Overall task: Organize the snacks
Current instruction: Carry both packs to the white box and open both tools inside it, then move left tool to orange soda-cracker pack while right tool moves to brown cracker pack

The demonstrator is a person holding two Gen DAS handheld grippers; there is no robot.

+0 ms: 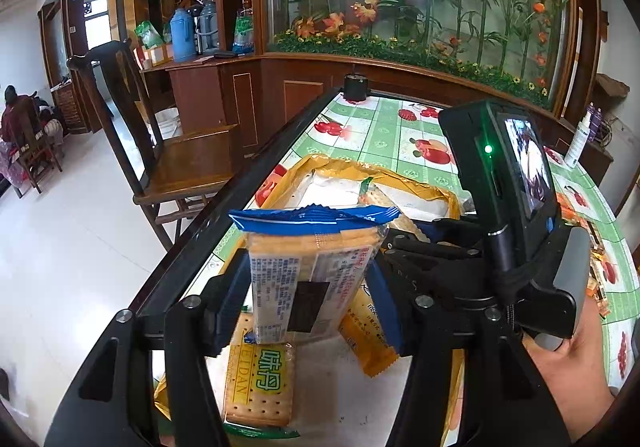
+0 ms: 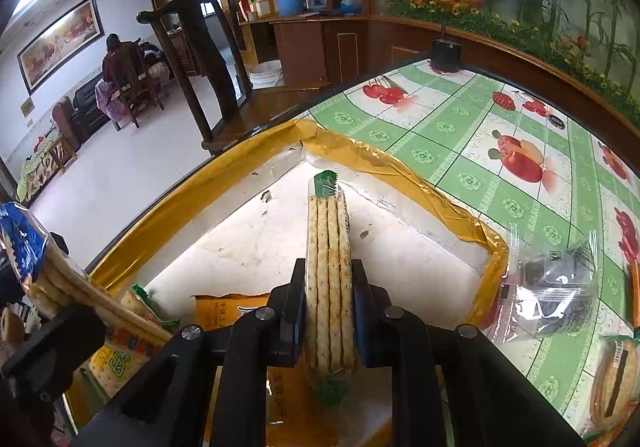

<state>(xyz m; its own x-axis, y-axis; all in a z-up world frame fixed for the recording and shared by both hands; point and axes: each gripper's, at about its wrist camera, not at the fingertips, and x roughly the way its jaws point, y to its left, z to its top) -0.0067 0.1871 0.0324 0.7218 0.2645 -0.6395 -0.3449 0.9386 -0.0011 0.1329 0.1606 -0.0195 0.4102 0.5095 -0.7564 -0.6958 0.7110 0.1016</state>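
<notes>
Loading cracker packs into the yellow-rimmed box [image 2: 400, 163], which stands at the near edge of the fruit-print tablecloth [image 2: 472, 127], is the step in hand. Both tongs hover over the box with a pack apiece.

Left gripper [image 1: 308, 289]: a blue-topped cracker pack [image 1: 312, 251] stands upright between its blue pads, directly above the box floor. The jaws are part-way apart; whether the pads press the wrapper cannot be told from either view. Below it, already inside the box, lie a green-lettered cracker pack [image 1: 260, 383] and an orange-wrapped pack [image 1: 366, 331].

Right gripper [image 2: 329, 307]: clenched on a green-ended cracker pack [image 2: 330, 259], held on edge with its length running away from the camera, over the bare white floor of the box.

Beside the box, on the tablecloth, remain a clear-wrapped dark snack [image 2: 556, 287] and a round cracker pack [image 2: 614, 383], both apparently still to be gathered.

The next move probably calls for lowering each pack until it rests on the box floor or on its neighbours, then parting the jaws fully and lifting clear without dragging the wrapper. The right pack, thin and on edge, is likely to topple once released.
</notes>
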